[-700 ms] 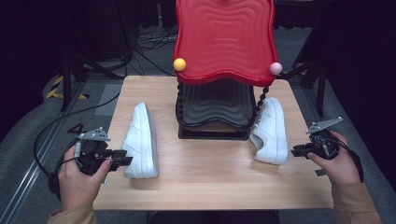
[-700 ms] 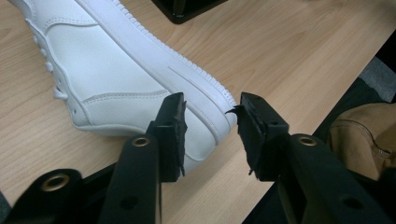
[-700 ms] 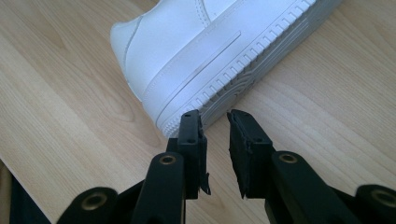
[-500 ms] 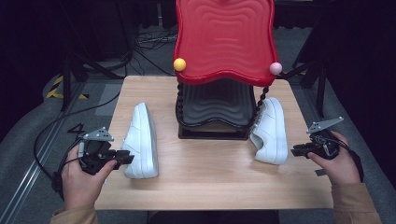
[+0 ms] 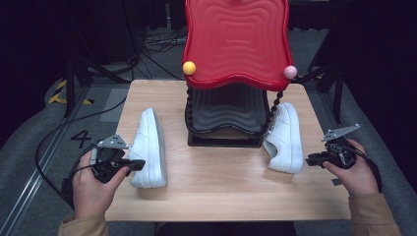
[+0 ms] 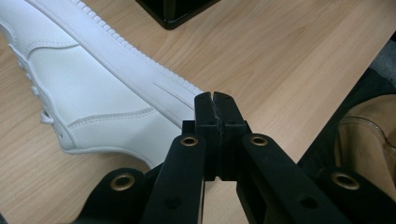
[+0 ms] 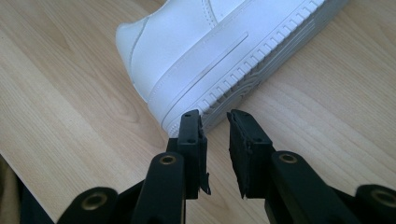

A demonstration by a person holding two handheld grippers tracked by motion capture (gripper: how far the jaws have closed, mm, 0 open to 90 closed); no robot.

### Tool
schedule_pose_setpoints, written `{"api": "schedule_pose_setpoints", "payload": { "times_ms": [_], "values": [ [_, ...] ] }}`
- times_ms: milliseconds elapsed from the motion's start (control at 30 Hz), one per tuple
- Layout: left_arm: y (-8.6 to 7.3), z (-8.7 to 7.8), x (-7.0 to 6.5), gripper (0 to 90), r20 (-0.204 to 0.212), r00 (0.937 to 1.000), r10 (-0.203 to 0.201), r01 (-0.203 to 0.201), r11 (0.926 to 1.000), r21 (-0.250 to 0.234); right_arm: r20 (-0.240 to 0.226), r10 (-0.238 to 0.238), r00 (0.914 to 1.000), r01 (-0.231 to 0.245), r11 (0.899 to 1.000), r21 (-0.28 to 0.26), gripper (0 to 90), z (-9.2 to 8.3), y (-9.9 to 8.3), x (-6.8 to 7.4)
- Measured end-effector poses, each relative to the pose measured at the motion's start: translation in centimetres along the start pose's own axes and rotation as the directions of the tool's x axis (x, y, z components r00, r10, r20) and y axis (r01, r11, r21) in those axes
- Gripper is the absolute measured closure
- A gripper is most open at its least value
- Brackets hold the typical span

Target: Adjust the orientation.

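So far, nothing is seen to have been picked up or placed. In the high view, the left shoe [image 5: 149, 150] lies on its side at the lower left of the table [image 5: 231, 187], and the right shoe [image 5: 285, 137] lies at centre right, its toe end close beside the black base of the red-topped shoe rack [image 5: 236, 44] that stands at the upper middle of the frame. The lower black shelf of the rack appears bare, so the work is judged to be at its very beginning: both shoes are yet to be gripped, lifted and, presumably, set on the rack. The left gripper [image 6: 216, 100] is seen with its jaws pressed fully together on nothing, the tips just beside the heel end of the left shoe [image 6: 93, 88] at the centre of its own view; contact cannot be told for certain. The right gripper [image 7: 215, 122] is shown with a narrow gap between its jaws, nothing held, its left fingertip close against the ribbed sole at the heel of the right shoe [image 7: 210, 51]. For either shoe to be taken, the jaws would need to be opened wider and closed around a heel or collar.
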State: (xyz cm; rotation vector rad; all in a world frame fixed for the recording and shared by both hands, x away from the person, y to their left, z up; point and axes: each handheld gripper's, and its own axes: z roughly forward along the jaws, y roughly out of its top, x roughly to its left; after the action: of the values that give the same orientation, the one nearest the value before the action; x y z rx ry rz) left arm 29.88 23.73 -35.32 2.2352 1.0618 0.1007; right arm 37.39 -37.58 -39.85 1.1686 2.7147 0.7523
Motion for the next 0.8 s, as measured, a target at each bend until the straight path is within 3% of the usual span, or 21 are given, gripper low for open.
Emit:
{"api": "schedule_pose_setpoints", "payload": {
  "times_ms": [367, 533, 800],
  "values": [
    [1.1, 1.9, 0.0, 90.0, 0.021, 0.9996, 0.021, -0.022, 0.9994, 0.028, 0.001, 0.013, 0.9999, -0.013, 1.000, 0.004, 74.9, 0.0, -0.6, 0.2],
    [1.4, 3.1, 0.1, 90.0, -0.019, 0.9990, 0.039, -0.038, 0.9969, 0.069, -0.007, 0.026, 0.9996, -0.026, 1.000, 0.005, 75.6, -0.2, -1.0, 0.2],
    [1.2, 4.2, 0.9, 90.0, -0.042, 0.9988, 0.028, -0.023, 0.9934, 0.113, -0.006, 0.032, 0.9995, -0.032, 0.999, 0.007, 75.6, -0.3, -1.2, 0.1]
  ]
}}
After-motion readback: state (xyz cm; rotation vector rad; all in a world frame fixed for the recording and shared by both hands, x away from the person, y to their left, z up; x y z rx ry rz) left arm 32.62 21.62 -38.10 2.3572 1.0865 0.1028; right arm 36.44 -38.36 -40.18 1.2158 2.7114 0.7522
